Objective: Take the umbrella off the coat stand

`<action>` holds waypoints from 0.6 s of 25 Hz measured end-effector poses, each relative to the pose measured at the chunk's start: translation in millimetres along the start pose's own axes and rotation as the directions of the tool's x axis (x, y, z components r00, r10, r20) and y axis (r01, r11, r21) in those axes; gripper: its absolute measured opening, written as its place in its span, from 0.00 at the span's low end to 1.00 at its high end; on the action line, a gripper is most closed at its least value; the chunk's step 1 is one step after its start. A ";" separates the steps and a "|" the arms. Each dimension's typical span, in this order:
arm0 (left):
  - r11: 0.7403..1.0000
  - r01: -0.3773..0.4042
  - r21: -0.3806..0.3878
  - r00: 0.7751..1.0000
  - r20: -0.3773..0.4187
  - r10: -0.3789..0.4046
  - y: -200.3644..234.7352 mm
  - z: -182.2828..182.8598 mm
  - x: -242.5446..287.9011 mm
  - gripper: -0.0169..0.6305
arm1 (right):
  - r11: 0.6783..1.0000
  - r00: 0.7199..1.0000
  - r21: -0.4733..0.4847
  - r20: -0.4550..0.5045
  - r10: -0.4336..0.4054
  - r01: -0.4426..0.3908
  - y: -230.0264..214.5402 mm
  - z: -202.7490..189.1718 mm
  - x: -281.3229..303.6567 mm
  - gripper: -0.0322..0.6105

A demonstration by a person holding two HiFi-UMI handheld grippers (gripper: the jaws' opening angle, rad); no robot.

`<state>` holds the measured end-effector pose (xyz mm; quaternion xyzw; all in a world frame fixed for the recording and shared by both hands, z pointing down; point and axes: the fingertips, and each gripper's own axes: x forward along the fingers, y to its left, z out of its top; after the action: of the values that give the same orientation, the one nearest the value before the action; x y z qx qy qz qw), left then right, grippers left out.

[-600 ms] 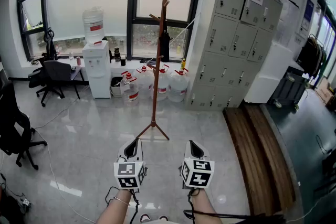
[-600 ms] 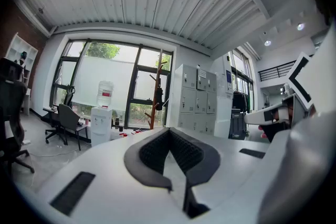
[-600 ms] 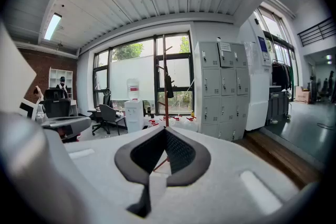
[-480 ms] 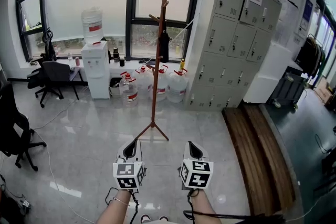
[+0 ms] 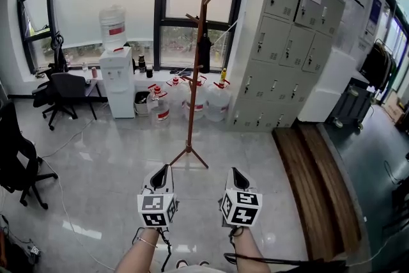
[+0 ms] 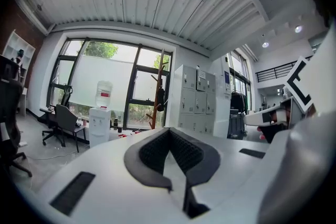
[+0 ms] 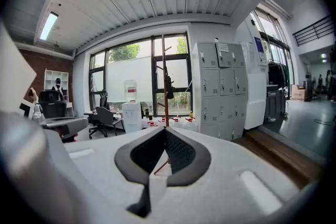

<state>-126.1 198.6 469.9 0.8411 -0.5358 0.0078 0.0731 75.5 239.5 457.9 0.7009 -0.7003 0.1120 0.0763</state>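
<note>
A tall brown wooden coat stand (image 5: pixel 197 73) stands on the tiled floor ahead of me, in front of the windows. A black folded umbrella (image 5: pixel 204 53) hangs from one of its upper pegs. My left gripper (image 5: pixel 161 171) and right gripper (image 5: pixel 234 172) are held side by side low in the head view, well short of the stand's feet. Both are shut with nothing between the pads. In the left gripper view the umbrella (image 6: pixel 160 96) shows far off above the gripper (image 6: pixel 169 129). The right gripper (image 7: pixel 165 129) points straight at the stand (image 7: pixel 165 68) and umbrella (image 7: pixel 169 86).
A water dispenser (image 5: pixel 118 80) and several water bottles (image 5: pixel 185 102) stand behind the stand. Grey lockers (image 5: pixel 284 48) line the right wall beside a wooden platform (image 5: pixel 319 182). Office chairs (image 5: pixel 64 89) are at the left, and a cable (image 5: pixel 64 201) runs across the floor.
The head view has shifted a little, so the stand sits slightly further right and higher. Both grippers stay shut in nearly the same place.
</note>
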 end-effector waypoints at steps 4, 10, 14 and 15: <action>1.000 0.010 0.000 1.000 -0.011 -0.010 7.3 -5.2 2.0 0.03 | 1.000 1.000 0.007 -0.028 -0.009 0.009 3.0 -10.9 -0.1 0.06; 1.000 0.016 -0.025 0.999 -0.034 -0.017 10.4 -14.0 12.8 0.03 | 1.000 0.998 0.001 -0.059 -0.025 0.025 -4.2 -13.9 8.6 0.06; 0.999 0.014 -0.031 0.999 -0.029 -0.015 11.6 -11.8 26.2 0.03 | 0.999 0.999 -0.012 -0.044 -0.031 0.030 -9.6 -6.6 24.3 0.06; 0.999 0.012 -0.031 1.000 -0.026 -0.013 12.8 -11.1 29.9 0.03 | 0.999 0.999 -0.014 -0.039 -0.032 0.032 -11.2 -4.9 29.1 0.06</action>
<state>-124.2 167.8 485.0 0.8430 -0.5297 0.0102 0.0932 86.3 212.9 470.9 0.7091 -0.6882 0.1200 0.0964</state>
